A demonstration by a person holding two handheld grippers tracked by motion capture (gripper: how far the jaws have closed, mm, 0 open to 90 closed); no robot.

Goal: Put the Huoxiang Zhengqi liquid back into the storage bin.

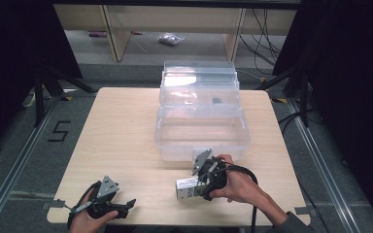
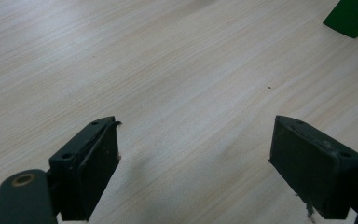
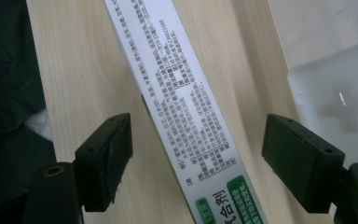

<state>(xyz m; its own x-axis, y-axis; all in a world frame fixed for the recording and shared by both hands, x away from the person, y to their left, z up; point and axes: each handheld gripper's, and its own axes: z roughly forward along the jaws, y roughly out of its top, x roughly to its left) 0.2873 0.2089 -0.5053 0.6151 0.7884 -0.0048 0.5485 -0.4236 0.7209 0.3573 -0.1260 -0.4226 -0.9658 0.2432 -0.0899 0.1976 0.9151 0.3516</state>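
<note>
The left gripper [image 1: 126, 205] sits at the near edge of the table [image 1: 121, 131], well to the left of the carton and held low in the person's left hand [image 1: 88, 219]. In the left gripper view its jaws stand wide apart over bare wood, with nothing between them and nothing gripped; a green corner [image 2: 353, 16] shows at the top right of that view, too little of it to tell what it is.

The carton [image 1: 186, 188] is a small white box printed with dense text and green labels. It lies flat on the table, just in front of the tub and toward the near edge. The right gripper [image 1: 200, 187], in the person's right hand [image 1: 240, 187], is right over the carton from its right side. In the right gripper view the carton [image 3: 182, 107] runs lengthwise up between the two jaws, slanting a little, and a gap of wood shows on each side of it: the jaws are open fairly wide and straddle the carton, but the pads do not press on it, so it is not gripped.

Beyond the carton stands a clear plastic tub [image 1: 201, 133], its near wall just behind the right gripper. Its lid [image 1: 199, 80] is thrown open behind it, reaching to the far edge of the table. A small dark thing [image 1: 217, 101] shows through the clear plastic; which part it lies in I cannot tell.
</note>
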